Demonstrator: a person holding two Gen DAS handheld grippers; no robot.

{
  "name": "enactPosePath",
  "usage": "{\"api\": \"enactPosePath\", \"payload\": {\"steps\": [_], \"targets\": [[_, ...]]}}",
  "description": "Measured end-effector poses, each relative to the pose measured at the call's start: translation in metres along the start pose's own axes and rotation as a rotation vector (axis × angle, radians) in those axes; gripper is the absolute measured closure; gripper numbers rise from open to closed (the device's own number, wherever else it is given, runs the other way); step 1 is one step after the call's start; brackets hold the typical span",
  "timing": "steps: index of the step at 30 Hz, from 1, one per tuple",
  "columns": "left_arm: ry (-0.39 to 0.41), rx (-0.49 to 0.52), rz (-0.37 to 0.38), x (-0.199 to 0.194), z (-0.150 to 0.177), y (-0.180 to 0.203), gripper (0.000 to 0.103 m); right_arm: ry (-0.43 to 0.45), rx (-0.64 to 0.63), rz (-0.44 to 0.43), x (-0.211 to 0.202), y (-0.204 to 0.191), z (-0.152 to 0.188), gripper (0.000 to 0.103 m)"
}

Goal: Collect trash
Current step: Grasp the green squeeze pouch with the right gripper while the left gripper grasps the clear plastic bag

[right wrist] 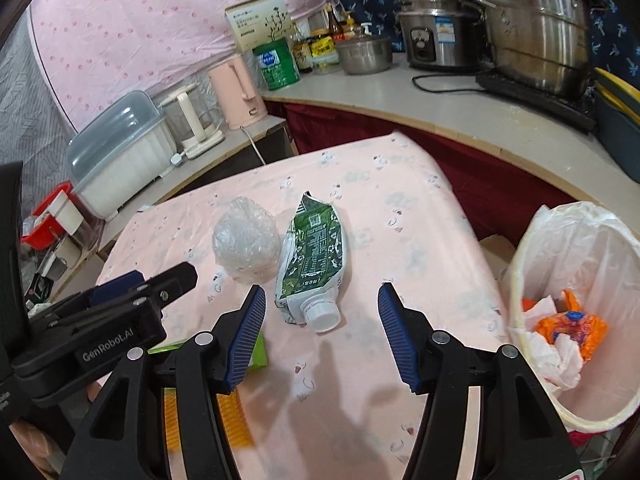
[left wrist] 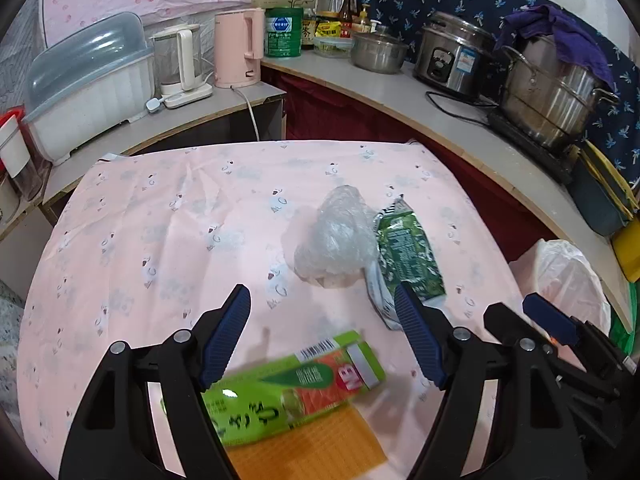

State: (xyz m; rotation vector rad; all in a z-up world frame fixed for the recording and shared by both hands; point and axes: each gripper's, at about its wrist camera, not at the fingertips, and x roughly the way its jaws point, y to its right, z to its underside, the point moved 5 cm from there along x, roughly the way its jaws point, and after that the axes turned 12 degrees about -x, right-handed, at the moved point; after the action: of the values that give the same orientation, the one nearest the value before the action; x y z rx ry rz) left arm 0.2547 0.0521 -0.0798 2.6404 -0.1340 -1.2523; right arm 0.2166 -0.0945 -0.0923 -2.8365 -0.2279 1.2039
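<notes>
Trash remaining on tabletop; both grippers unloaded.

Green box (left wrist: 296,384) lies at the near edge between the open jaws of the left gripper (left wrist: 324,336). Crushed carton (right wrist: 312,256) and plastic wad (right wrist: 246,240) lie mid-tabletop ahead of the right gripper (right wrist: 322,336), jaws open; bin (right wrist: 576,312) stands off the right edge, within dropping reach.

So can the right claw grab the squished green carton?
Probably yes. The right claw is open, and the green carton lies flat just ahead of it with nothing between; the plastic wad sits beside it.
</notes>
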Motion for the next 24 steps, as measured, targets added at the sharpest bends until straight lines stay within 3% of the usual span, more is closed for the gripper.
{"api": "enactPosePath", "payload": {"steps": [14,17,21,24], "targets": [[-0.101,-0.016,0.016,0.081,-0.022,0.0,0.033,-0.094,0.027,-0.023,0.083,0.004,-0.007,0.046],[-0.13,-0.019,0.024,0.092,-0.021,-0.001,0.044,-0.108,0.025,-0.03,0.09,0.004,-0.005,0.046],[-0.168,-0.033,0.03,0.1,-0.016,-0.005,0.067,-0.119,0.03,-0.047,0.098,0.0,-0.003,0.046],[-0.165,-0.032,0.033,0.097,-0.014,-0.008,0.074,-0.116,0.038,-0.069,0.101,-0.003,-0.003,0.051]]}}
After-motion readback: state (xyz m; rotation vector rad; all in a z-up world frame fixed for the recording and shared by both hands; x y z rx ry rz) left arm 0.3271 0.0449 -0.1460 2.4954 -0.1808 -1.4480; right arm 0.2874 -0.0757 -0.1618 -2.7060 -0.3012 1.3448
